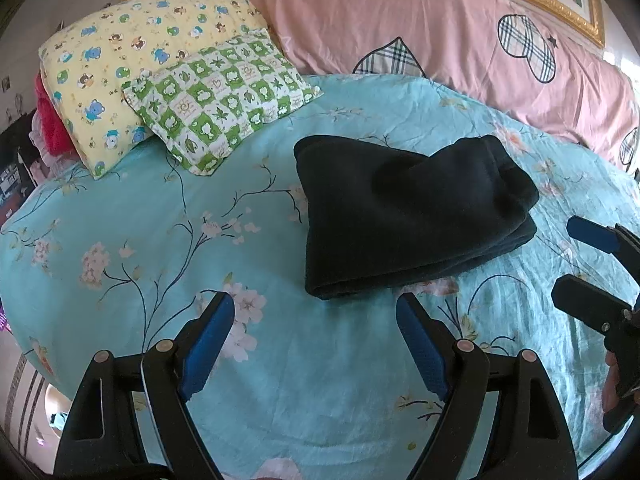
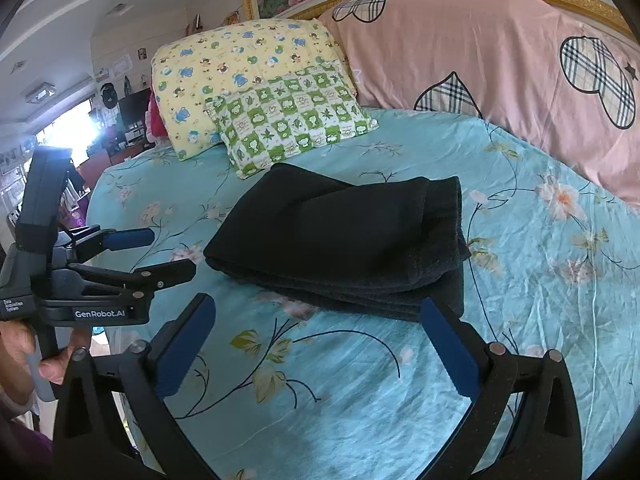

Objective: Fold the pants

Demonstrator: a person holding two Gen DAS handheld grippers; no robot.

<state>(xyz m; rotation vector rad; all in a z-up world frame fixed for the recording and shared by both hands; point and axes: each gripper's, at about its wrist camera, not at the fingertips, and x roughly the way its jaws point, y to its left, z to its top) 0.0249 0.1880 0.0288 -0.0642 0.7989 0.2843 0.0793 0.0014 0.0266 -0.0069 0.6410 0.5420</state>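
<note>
pants on bed, pillows behind

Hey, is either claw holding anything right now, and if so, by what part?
Nothing is held. The left claw and right claw are both open above the bedsheet, apart from the folded black pants.

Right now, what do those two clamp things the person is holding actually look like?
Both are black plastic tools with two fingers lined in blue pads. The left gripper and right gripper look alike. Seen from the right one, the left gripper has round rivets, white GenRobot.AI lettering, and a grey-blue box strapped on top. A bare hand grips its handle.
</note>
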